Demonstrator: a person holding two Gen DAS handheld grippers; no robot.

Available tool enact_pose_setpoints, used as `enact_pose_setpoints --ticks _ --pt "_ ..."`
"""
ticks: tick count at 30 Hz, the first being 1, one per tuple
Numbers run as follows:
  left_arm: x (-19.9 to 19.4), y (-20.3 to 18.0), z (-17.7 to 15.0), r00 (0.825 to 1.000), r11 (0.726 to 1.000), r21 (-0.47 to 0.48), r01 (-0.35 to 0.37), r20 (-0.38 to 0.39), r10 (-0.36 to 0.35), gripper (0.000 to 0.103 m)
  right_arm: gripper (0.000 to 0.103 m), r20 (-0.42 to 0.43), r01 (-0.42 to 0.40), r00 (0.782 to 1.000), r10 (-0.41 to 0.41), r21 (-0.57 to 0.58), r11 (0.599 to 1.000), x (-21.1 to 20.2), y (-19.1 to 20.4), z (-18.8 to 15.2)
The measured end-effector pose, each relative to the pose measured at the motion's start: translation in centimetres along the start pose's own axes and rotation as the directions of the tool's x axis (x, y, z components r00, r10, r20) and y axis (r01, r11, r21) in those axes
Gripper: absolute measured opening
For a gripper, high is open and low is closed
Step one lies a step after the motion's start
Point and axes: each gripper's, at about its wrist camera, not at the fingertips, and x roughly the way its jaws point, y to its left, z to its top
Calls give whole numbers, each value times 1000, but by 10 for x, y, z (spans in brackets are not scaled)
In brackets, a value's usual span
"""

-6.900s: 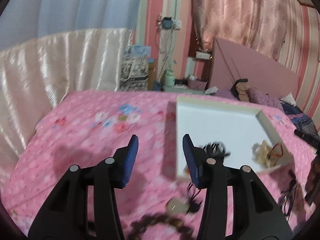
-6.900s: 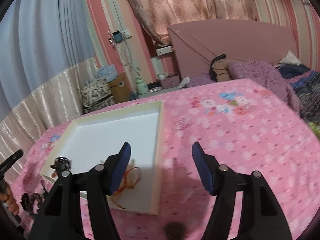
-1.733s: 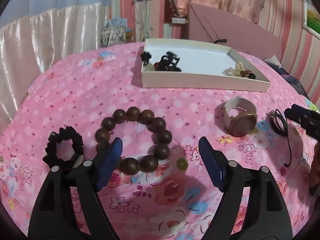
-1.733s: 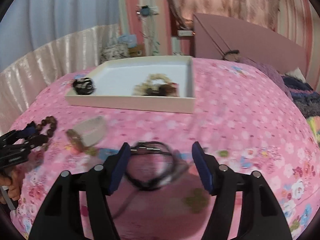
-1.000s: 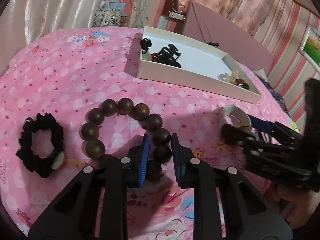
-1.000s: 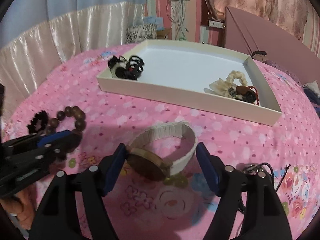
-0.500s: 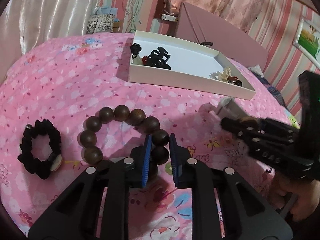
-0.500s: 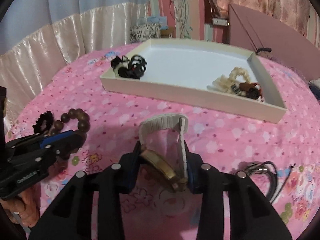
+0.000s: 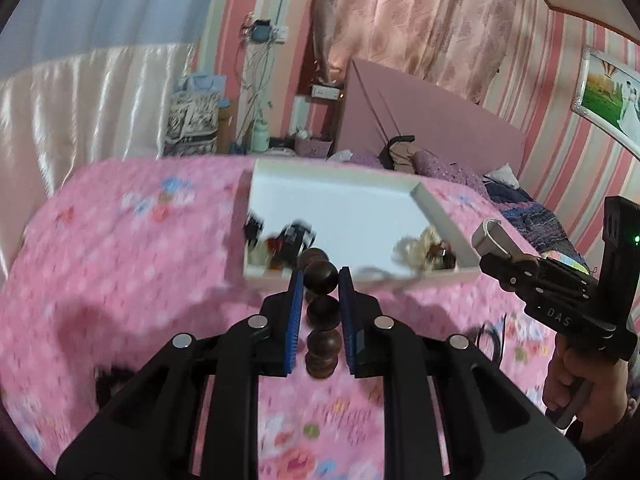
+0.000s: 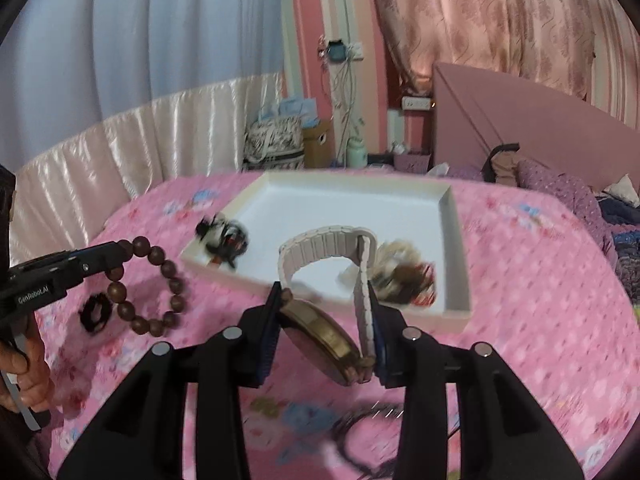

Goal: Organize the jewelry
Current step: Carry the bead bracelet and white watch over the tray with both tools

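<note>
With the bead bracelet (image 9: 320,308) clamped in the left gripper (image 9: 319,280) and the watch (image 10: 328,292) in the right gripper (image 10: 326,304), 2 careful drops into the tray (image 10: 456,240) are called for next.

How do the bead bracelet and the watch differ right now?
The bead bracelet is a loop of dark round wooden beads; the watch has a pale ribbed strap and gold case. The left tool pinches the bracelet narrowly; the right tool spans the watch wider. Both are lifted off the bed.

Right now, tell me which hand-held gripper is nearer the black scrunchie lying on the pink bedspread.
Left. The left hand-held gripper, holding the brown wooden bead bracelet, hangs just above the black scrunchie; the right hand-held gripper is farther right.
</note>
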Motion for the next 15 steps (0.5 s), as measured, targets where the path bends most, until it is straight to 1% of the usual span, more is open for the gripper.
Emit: enact_pose_setpoints --ticks 4,8,10,13,15 --pt "6 -17 28 999 999 46 24 31 -26 16 38 34 18 999 -18 10 1000 7 -21 22" --pt "15 -32 47 997 998 56 38 60 -41 16 38 38 26 999 -26 5 1000 22 -37 40" --pt "24 -38 52 996 998 41 48 68 -51 16 38 40 27 999 -27 -1 1000 29 -42 44" --pt "45 -40 55 994 996 0 91 62 -91 16 38 54 19 998 -20 23 1000 39 -50 41" --pt "61 -43 54 994 996 -4 87 65 -87 16 38 62 11 998 -14 56 998 44 -57 36"
